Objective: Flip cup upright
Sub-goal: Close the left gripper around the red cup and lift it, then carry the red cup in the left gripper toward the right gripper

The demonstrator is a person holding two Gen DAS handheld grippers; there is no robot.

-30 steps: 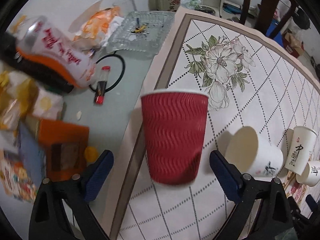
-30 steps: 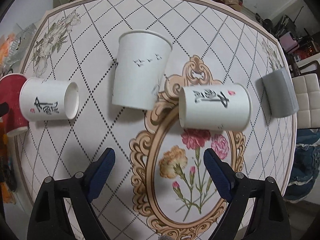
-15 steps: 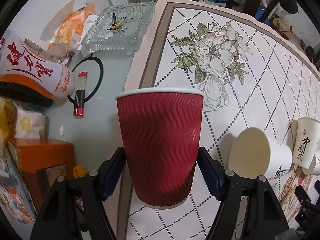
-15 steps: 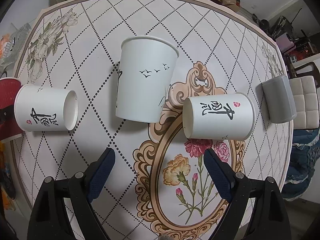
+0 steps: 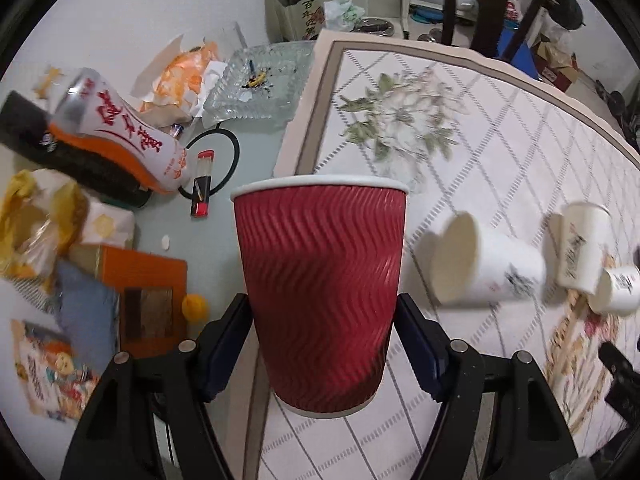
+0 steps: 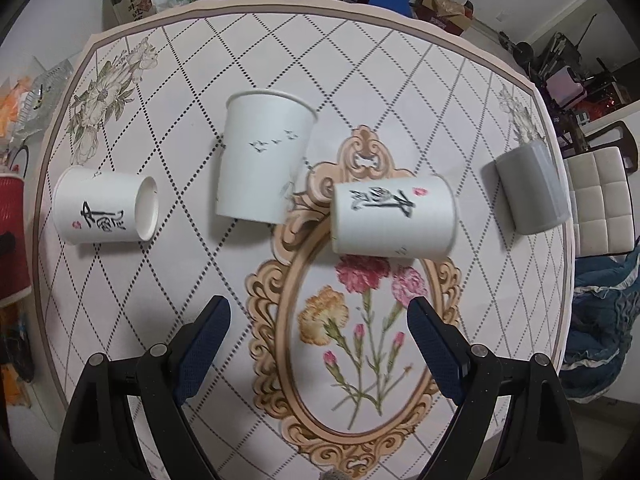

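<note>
The left tongs point(image 5: 322, 344) have now closed on the red cup point(image 5: 320, 288), lifting it rim-up off the surface point(image 5: 500, 120), so it only needs setting down, while the right tongs point(image 6: 318, 344) hover spread, empty

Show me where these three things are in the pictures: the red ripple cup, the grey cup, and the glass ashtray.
red ripple cup point(image 5: 320, 280): left wrist view, middle of its ribbed wall.
grey cup point(image 6: 530, 192): right wrist view, middle of its side wall.
glass ashtray point(image 5: 240, 104): left wrist view, its near rim.
</note>
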